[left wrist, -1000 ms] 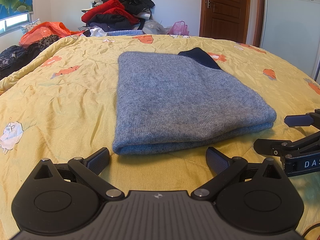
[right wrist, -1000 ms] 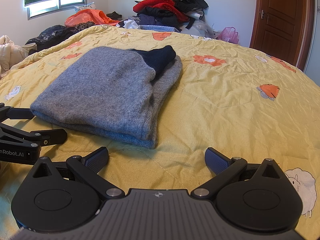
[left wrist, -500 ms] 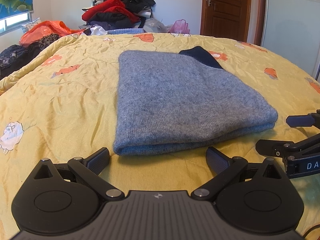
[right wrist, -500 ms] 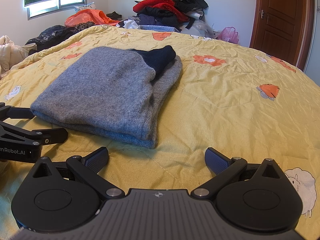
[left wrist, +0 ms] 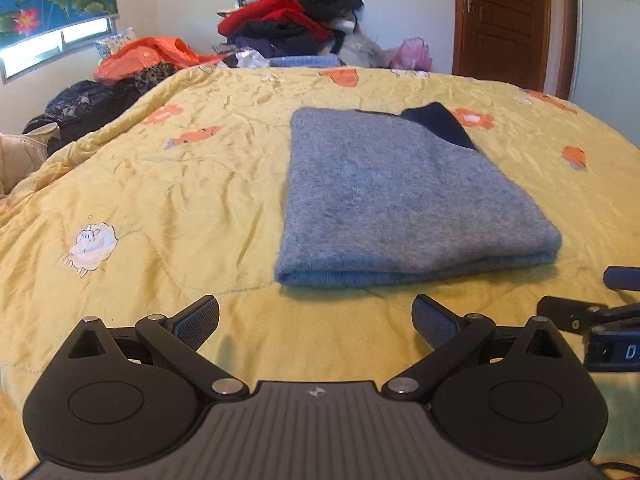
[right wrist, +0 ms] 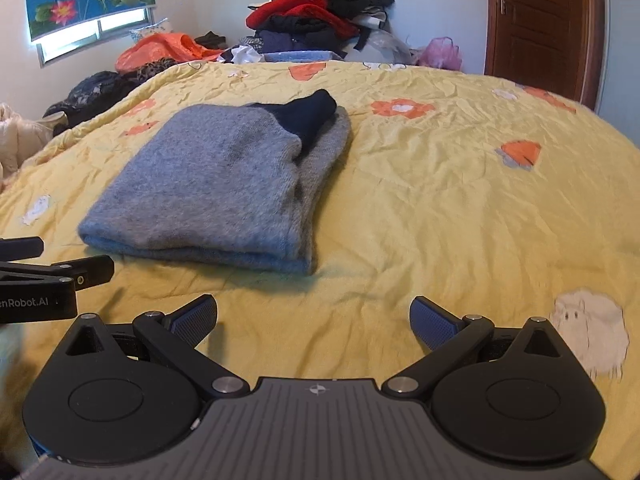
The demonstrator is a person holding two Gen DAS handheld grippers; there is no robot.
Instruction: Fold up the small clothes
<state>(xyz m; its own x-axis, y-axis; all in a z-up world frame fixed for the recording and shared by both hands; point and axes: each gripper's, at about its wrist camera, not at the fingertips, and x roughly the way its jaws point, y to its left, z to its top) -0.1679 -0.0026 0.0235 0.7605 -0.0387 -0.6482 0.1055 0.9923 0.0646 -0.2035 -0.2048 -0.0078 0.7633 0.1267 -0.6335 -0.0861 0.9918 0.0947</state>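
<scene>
Yellow quilted bedspread [left wrist: 200,184] with orange flowers and sheep prints covers the bed and fills both views. Nearest the cameras, left gripper [left wrist: 316,320] and right gripper [right wrist: 314,318] hover low over bare quilt, both spread wide and holding nothing; each shows at the edge of the other's view. Just beyond the fingertips lies the grey sweater [left wrist: 396,200], folded into a neat flat rectangle, clear of both grippers. Dark navy part [right wrist: 312,116] pokes out at the sweater's far corner, on the right gripper's side. Judged step: the fold on this piece looks finished, hands released. Next move likely calls for tucking in that navy bit, or setting the sweater aside and fetching another garment. Past the sweater, beyond the bed's far edge, a clothes pile [left wrist: 292,20] of red and black items is heaped up, orange fabric [right wrist: 164,50] further left. No baskets or boxes visible. Wooden door [right wrist: 540,20] stands far right of the sweater.
</scene>
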